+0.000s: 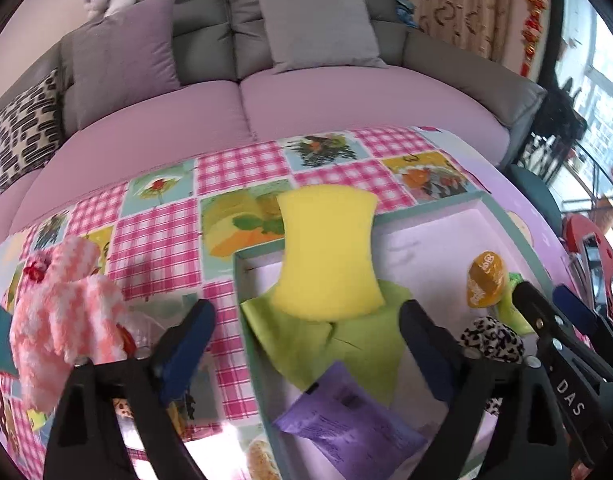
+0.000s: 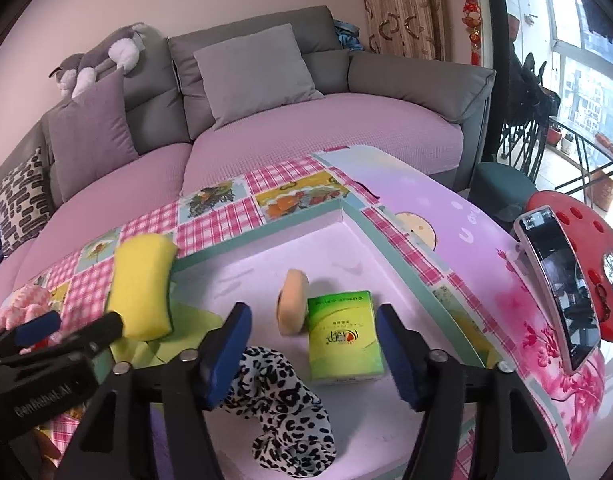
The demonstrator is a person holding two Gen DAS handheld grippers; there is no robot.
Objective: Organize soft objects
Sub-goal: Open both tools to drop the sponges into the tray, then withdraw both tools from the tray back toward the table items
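- While both tools hang over the shallow teal-rimmed box (image 2: 266, 236) on the patchwork-cloth surface (image 1: 242, 168), neither has anything between its pads.
- Left hand-held gripper (image 1: 306, 320): jaws spread wide, nothing pinched. The yellow sponge (image 1: 326, 256) lies just beyond its fingertips, apart from both pads.
- Yellow sponge: propped across the box's left rim, its lower end on a green cloth (image 1: 346, 340) inside the box, its upper end out over the surface.
- Right hand-held gripper (image 2: 314, 344): jaws apart, nothing pinched. The leopard-print fabric piece (image 2: 282, 400) lies on the box floor below and between the fingers; contact with the left pad cannot be determined.
- Green tissue pack (image 2: 342, 340): flat on the box floor ahead of the right tool, apart from both pads.
- Round tan item (image 2: 292, 304): on edge, touching the tissue pack's left side.
- Purple packet (image 1: 346, 424): inside the box at its near left corner, overlapping the green cloth.
- Pink-and-white fluffy item (image 1: 66, 320): outside the box, toward the surface's left edge.
- Phone (image 2: 558, 288): propped on a stand near the surface's right edge.
- Grey sofa (image 2: 266, 92): beyond the surface's far edge, with cushions and a plush toy (image 2: 98, 60) on its back.
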